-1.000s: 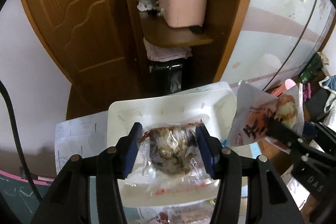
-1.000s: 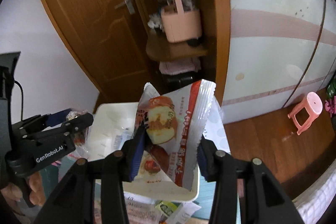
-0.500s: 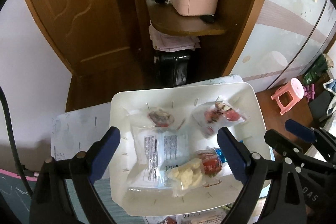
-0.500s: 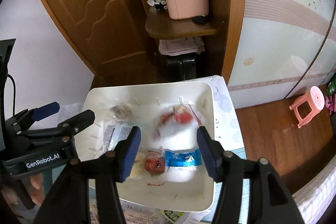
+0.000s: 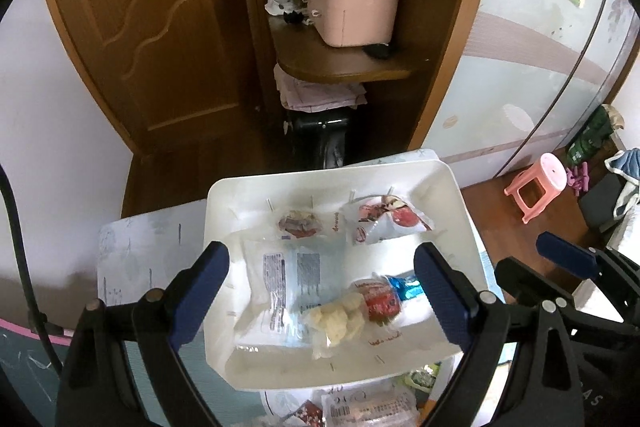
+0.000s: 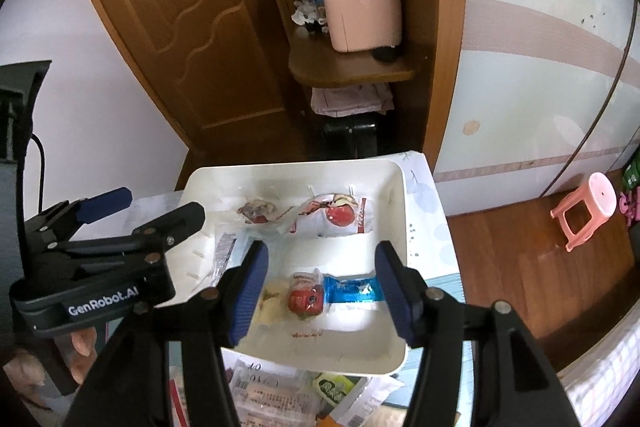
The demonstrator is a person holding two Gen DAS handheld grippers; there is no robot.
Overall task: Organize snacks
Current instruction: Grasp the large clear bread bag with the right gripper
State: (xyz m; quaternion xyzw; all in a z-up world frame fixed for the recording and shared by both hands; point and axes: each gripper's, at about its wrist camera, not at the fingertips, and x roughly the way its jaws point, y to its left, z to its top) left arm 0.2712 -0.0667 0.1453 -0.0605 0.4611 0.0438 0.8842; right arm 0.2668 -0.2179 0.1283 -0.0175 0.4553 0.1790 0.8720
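Left wrist view looks down past the left gripper (image 5: 322,275), whose jaws stand wide apart with nothing between the pads; it hangs above a white tray (image 5: 460,195). The tray sits on a paper-covered table (image 5: 132,251) and holds several snack packs. At its far side lie a clear pack with a dark filling (image 5: 298,223) and, just beside it to the right, a white pouch with a red fruit print (image 5: 384,221). A large clear pack with printed labels (image 5: 284,279) lies flat in the middle left. Nearer the camera a pale lumpy snack (image 5: 334,321) touches a red-labelled pack (image 5: 380,301), and a blue foil wrapper (image 5: 404,285) pokes out just behind that. More packs (image 5: 360,407) lie on the table below the tray's near rim. The right gripper (image 5: 552,265) shows at the right edge of this view.

Right wrist view shows the right gripper (image 6: 318,287) open about halfway and empty, its blue pads above the tray (image 6: 400,195), framing the red-labelled pack (image 6: 306,301) and the blue wrapper (image 6: 352,289) lying below. The left gripper (image 6: 156,209) reaches in from the left, and fingers of a hand (image 6: 82,343) show under it. Behind the table stand a brown door (image 6: 168,27), a shelf with a pink basket (image 6: 362,19), and a pink stool (image 6: 586,207) on the wooden floor.
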